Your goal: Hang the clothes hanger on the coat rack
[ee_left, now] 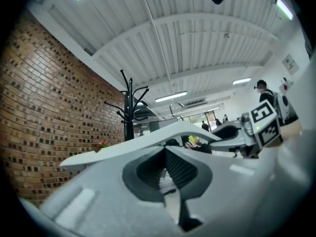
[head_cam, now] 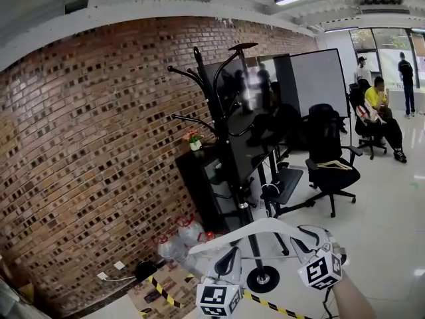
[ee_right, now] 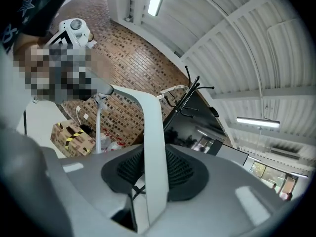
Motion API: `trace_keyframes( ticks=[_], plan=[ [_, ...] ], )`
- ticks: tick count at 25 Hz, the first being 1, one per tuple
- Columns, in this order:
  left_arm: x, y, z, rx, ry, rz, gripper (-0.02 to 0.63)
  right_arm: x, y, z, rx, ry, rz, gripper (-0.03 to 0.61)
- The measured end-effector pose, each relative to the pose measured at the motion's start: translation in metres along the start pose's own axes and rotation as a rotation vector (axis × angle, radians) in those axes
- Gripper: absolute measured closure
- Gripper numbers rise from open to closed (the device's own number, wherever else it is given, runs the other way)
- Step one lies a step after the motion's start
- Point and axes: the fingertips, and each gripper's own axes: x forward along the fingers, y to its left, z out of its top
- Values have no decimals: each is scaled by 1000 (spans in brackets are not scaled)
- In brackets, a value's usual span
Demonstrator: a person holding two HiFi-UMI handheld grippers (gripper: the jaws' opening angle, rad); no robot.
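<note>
A white clothes hanger (head_cam: pixel 255 230) was held low in the frame, the left gripper (head_cam: pixel 229 252) clamped on its left arm and the right gripper (head_cam: pixel 304 236) on its right end. Beyond it stood the black coat rack (head_cam: pixel 214 105) (curved hooks spreading near its top) before a brick wall (head_cam: pixel 86 145), with a black office chair (head_cam: pixel 330 158) farther right.

A brick wall (head_cam: pixel 86 145) fills the left side of the room. Against it stands a black cabinet (head_cam: pixel 199 185) with a small potted plant (head_cam: pixel 194 142) on top. On the floor below lie clear bags (head_cam: pixel 178 236) and a cardboard box (head_cam: pixel 163 291) banded with yellow-black tape. Farther right stand a dark screen (head_cam: pixel 255 105), a whiteboard (head_cam: pixel 319 78) and a black office chair (head_cam: pixel 329 161). A person in yellow (head_cam: pixel 380 105) sits beyond, and another person (head_cam: pixel 406 78) stands near the windows.
</note>
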Motion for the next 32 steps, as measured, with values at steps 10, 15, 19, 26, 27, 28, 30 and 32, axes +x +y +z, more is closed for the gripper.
trace_keyframes(
  ticks=[10, 15, 19, 26, 27, 28, 30, 32],
  plan=[
    [32, 65, 8, 35, -41, 59, 609, 69, -12, 35, -52, -71, -2, 456],
    [64, 114, 31, 59, -102, 54, 609, 119, -34, 71, -101, -108, -37, 456],
    [90, 155, 57, 88, -150, 46, 609, 163, -57, 105, -149, -130, -74, 456],
    [132, 216, 95, 117, -227, 41, 609, 223, -92, 159, -193, -161, -124, 456],
    [136, 223, 100, 124, -236, 34, 609, 229, -96, 166, -193, -161, -126, 456],
    [141, 229, 106, 130, -243, 24, 609, 236, -100, 171, -191, -158, -125, 456],
    [148, 239, 117, 136, -253, 4, 609, 248, -107, 181, -188, -153, -119, 456],
    [154, 250, 127, 142, -264, -9, 609, 256, -111, 190, -194, -156, -120, 456]
  ],
)
